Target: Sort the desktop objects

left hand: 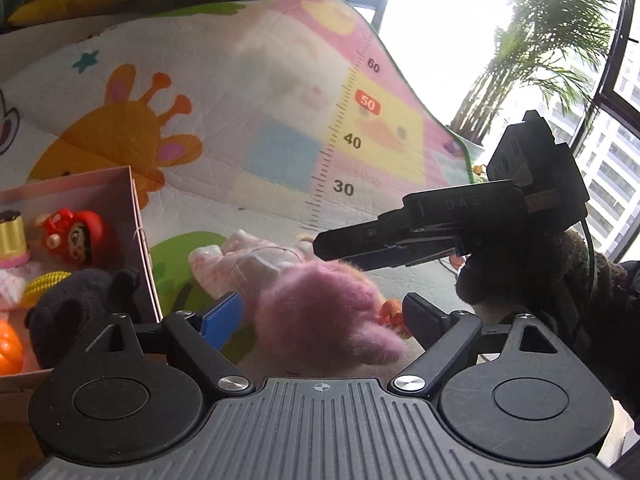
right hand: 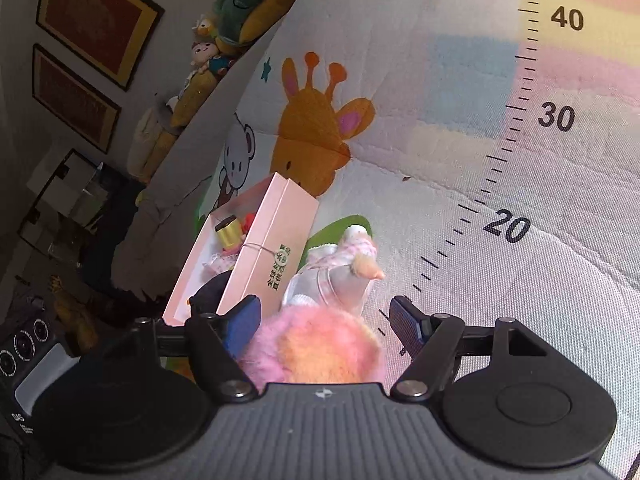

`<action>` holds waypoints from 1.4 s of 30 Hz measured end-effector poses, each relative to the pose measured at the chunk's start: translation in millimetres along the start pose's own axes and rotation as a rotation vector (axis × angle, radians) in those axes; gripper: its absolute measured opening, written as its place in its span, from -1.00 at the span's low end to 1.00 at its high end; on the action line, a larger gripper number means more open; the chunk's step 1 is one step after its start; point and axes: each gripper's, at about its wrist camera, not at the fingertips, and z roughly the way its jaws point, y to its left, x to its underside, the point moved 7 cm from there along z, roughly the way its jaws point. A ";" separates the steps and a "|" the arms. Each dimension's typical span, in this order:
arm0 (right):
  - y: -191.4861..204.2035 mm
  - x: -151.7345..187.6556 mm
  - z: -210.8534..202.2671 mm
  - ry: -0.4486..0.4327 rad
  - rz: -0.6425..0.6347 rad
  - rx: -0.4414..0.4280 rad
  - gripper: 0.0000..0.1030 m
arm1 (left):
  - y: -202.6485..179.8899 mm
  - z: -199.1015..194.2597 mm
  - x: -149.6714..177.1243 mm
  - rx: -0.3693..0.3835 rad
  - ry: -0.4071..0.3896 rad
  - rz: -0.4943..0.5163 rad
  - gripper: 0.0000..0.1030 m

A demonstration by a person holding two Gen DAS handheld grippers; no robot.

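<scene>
The pink box lies open-topped at the left on the play mat, ready for sorted toys; it already holds a black plush, a red doll and a gold spool. Just beside it, the pink furry toy lies between the left gripper's wide jaws, unpinched. The right gripper straddles it too, jaws half-spread; I cannot tell whether they press.
</scene>
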 end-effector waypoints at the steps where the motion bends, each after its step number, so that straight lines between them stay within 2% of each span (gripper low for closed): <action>1: -1.1 -0.5 5.8 0.009 0.006 -0.005 0.39 | 0.8 4.2 1.5 0.000 0.012 -0.013 0.78; 6: -1.9 -0.5 36.2 0.066 0.039 -0.027 0.39 | -1.1 27.8 6.8 0.014 0.060 -0.045 0.80; 11: 4.1 5.5 50.9 0.112 0.014 -0.029 0.39 | -2.8 41.9 5.9 -0.002 0.054 -0.024 0.81; 14: 9.0 8.2 49.7 0.113 -0.021 -0.013 0.33 | -3.4 41.1 4.1 -0.002 0.036 -0.013 0.73; 17: 13.5 7.0 40.7 0.089 -0.050 0.022 0.21 | -9.3 31.6 1.0 0.004 -0.005 0.033 0.52; 23: 43.2 -3.0 13.0 0.010 -0.132 0.064 0.19 | -19.0 5.2 -12.8 0.043 -0.120 0.092 0.51; 28: 85.8 -20.1 8.4 -0.044 -0.184 0.033 0.19 | -2.4 -34.7 -33.8 0.056 -0.232 0.101 0.51; 31: 120.9 -29.0 25.1 -0.051 -0.237 -0.005 0.19 | 23.6 -59.5 -40.8 0.023 -0.273 0.083 0.51; 34: 152.6 -32.3 56.2 -0.034 -0.255 -0.068 0.19 | 53.6 -81.8 -42.7 -0.040 -0.286 0.074 0.51; 39: 196.1 -37.8 119.0 0.026 -0.228 -0.163 0.19 | 103.0 -110.7 -44.0 -0.177 -0.276 0.107 0.51; 42: 210.4 -40.2 147.7 0.039 -0.229 -0.193 0.19 | 132.9 -114.6 -45.2 -0.211 -0.247 0.068 0.45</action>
